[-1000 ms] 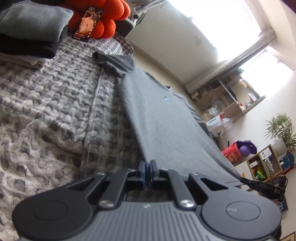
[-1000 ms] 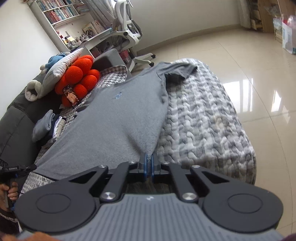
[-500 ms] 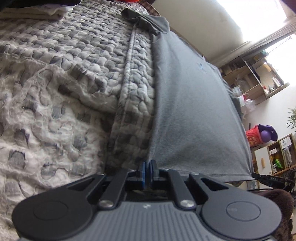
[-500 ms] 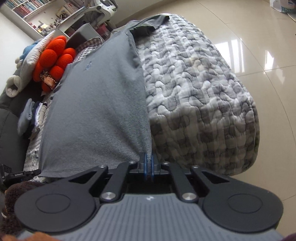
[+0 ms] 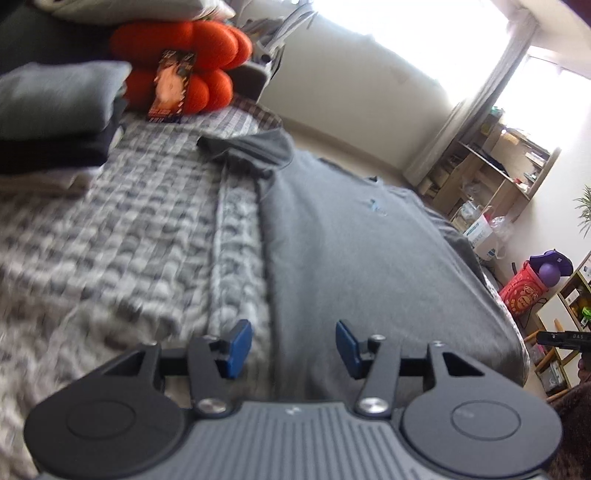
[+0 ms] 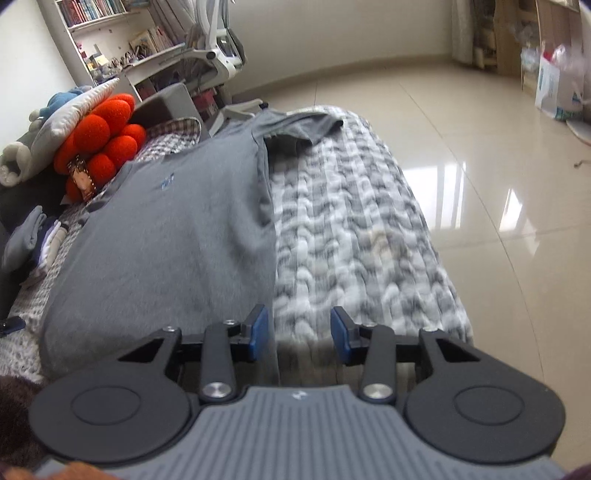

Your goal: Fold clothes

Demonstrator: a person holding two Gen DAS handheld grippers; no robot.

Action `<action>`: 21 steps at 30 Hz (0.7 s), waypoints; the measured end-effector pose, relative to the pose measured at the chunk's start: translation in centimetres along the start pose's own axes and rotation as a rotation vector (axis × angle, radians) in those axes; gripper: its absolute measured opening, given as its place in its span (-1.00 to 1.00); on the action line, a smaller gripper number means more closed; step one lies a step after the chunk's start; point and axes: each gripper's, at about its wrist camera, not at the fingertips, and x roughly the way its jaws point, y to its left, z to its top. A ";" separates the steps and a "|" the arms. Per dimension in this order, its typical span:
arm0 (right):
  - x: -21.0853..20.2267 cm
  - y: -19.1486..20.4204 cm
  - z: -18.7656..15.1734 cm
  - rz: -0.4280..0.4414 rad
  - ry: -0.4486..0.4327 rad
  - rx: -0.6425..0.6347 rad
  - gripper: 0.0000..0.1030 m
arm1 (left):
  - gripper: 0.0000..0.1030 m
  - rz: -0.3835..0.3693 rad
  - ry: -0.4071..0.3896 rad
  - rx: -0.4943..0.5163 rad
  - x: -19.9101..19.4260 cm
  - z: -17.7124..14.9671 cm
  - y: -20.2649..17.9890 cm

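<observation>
While the grey T-shirt [image 5: 354, 251] lies spread flat, chest up, along the quilted grey-and-white blanket [image 5: 122, 236] on the bed, both grippers hang over its bottom hem with their jaws apart and nothing between them. The left gripper [image 5: 291, 345] sits right over the shirt's left side seam, one blue pad [image 5: 236, 343] above the blanket and the other above the grey cloth. The right gripper [image 6: 298, 334] straddles the opposite seam the same way, its inner pad [image 6: 258, 331] over the shirt and its outer one over the blanket [image 6: 354, 229].

Both short sleeves stick out sideways at the far end; the one in the left view [image 5: 247, 151] is rumpled, and the one in the right view [image 6: 306, 127] is folded over on itself. A small blue logo [image 6: 167, 182] shows on the chest.

Beyond the collar sits an orange bobbled cushion [image 5: 192, 70] with a card [image 5: 170, 86] leaning on it. A stack of folded clothes [image 5: 55, 118] rests on the blanket to the left of the shirt. Off the bed's right side runs a glossy tiled floor [image 6: 498, 155], with a white office chair [image 6: 218, 48] and bookshelves [image 6: 107, 26] at the wall.
</observation>
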 end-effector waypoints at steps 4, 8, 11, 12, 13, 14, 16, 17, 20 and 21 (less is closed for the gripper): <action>2.5 0.8 1.7 0.010 -0.016 0.003 -0.19 | 0.09 -0.017 -0.018 0.029 2.6 1.8 -1.8; 4.4 1.4 3.1 0.014 -0.037 0.001 -0.19 | 0.09 -0.025 -0.018 0.051 5.2 3.3 -3.3; 5.5 2.3 4.0 0.020 -0.052 -0.019 -0.19 | 0.10 -0.031 -0.015 0.073 7.2 4.3 -4.2; 5.9 2.6 4.3 0.023 -0.056 -0.027 -0.19 | 0.10 -0.033 -0.015 0.080 7.8 4.6 -4.6; 6.3 2.9 4.6 0.027 -0.060 -0.034 -0.19 | 0.11 -0.036 -0.014 0.085 8.5 4.9 -4.9; 6.8 3.3 4.9 0.033 -0.065 -0.040 -0.19 | 0.11 -0.041 -0.014 0.089 9.2 5.2 -5.2; 7.8 4.0 5.5 0.047 -0.074 -0.051 -0.19 | 0.11 -0.051 -0.015 0.094 10.6 5.7 -5.8; 8.3 4.4 5.7 0.057 -0.080 -0.057 -0.19 | 0.11 -0.056 -0.016 0.096 11.3 5.9 -6.2; 10.2 6.0 6.3 0.079 -0.093 -0.085 -0.19 | 0.11 -0.071 -0.019 0.098 13.5 6.6 -7.3; 11.1 6.7 6.6 0.085 -0.090 -0.099 -0.19 | 0.11 -0.077 -0.022 0.100 14.2 6.8 -7.7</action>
